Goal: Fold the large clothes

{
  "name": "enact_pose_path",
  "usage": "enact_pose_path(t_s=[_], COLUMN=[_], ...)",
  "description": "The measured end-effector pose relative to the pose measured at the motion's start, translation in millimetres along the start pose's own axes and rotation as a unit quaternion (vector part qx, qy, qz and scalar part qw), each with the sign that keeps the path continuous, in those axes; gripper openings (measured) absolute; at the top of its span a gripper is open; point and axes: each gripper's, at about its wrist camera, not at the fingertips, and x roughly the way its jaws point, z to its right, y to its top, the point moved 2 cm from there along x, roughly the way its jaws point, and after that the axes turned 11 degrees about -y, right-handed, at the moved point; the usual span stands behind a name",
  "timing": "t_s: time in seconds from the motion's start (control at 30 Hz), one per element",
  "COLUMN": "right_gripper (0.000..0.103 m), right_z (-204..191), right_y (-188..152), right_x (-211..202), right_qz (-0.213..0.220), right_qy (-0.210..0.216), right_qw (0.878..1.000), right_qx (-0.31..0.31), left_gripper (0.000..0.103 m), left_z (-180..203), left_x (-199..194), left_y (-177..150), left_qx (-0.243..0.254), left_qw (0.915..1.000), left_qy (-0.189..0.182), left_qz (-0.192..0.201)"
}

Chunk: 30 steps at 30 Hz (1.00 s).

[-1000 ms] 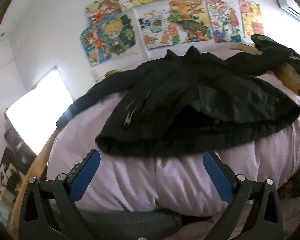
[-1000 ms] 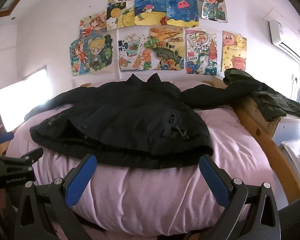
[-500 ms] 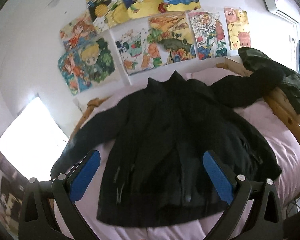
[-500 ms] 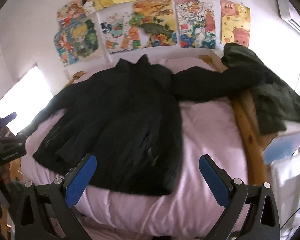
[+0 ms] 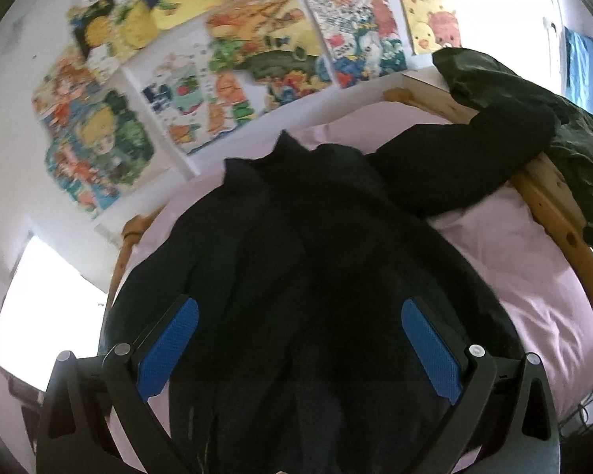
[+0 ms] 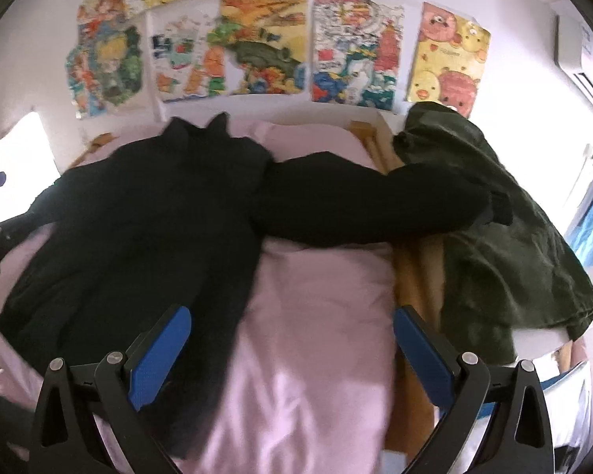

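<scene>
Jacket (image 5: 296,276) lies spread on bed (image 6: 316,316) — both grippers' (image 5: 298,345) (image 6: 290,347) fingers apart, holding nothing.

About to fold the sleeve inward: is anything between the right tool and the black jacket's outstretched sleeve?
Nothing visible. The open right tool hovers over bare pink bedding; the black jacket sleeve lies ahead, its cuff overlapping a dark green garment.

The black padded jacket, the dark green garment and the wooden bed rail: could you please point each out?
Black padded jacket (image 6: 146,213), right wrist view, on its body.
Dark green garment (image 6: 506,260), right wrist view, its middle.
Wooden bed rail (image 5: 549,201), left wrist view, bare side.
</scene>
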Motion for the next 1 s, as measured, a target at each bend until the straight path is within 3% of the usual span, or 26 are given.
enact_pose_path(t_s=[0.2, 0.23, 0.33, 0.37, 0.5, 0.67, 0.73, 1.0], right_gripper=[0.103, 0.103, 0.103, 0.103, 0.103, 0.103, 0.103, 0.103], right_z=[39.4, 44.1, 51.1, 52.0, 54.8, 62.4, 70.1, 124.4], right_y=[22.7, 28.6, 48.6, 54.5, 74.9, 72.3, 65.6, 48.0], right_x=[41.0, 45.6, 53.6, 56.2, 80.6, 108.6, 121.3, 155.1], right_qz=[-0.016, -0.017, 0.002, 0.012, 0.051, 0.096, 0.096, 0.072], right_qy=[-0.014, -0.019, -0.047, -0.055, -0.080, -0.065, -0.055, -0.081], right_qw=[0.999, 0.998, 0.998, 0.998, 0.995, 0.989, 0.986, 0.966], right_qx=[0.050, 0.049, 0.030, 0.022, 0.016, 0.090, 0.129, 0.235], left_gripper=[0.101, 0.101, 0.101, 0.101, 0.101, 0.101, 0.101, 0.101], left_z=[3.5, 3.3, 6.8, 7.0, -3.2, -17.0, -20.4, -22.9], left_x=[47.5, 53.6, 73.8, 81.0, 120.3, 179.1, 196.4, 252.3], left_y=[34.0, 38.6, 52.1, 54.5, 58.9, 69.4, 72.4, 93.4], left_qx=[0.041, 0.057, 0.135, 0.145, 0.125, 0.113, 0.106, 0.062], left_qw=[0.9992, 0.9983, 0.9846, 0.9818, 0.9867, 0.9900, 0.9913, 0.9934], left_qy=[0.002, 0.013, 0.095, 0.101, 0.071, 0.043, 0.029, -0.033], left_qz=[0.001, 0.007, 0.056, 0.070, 0.075, 0.072, 0.073, 0.090])
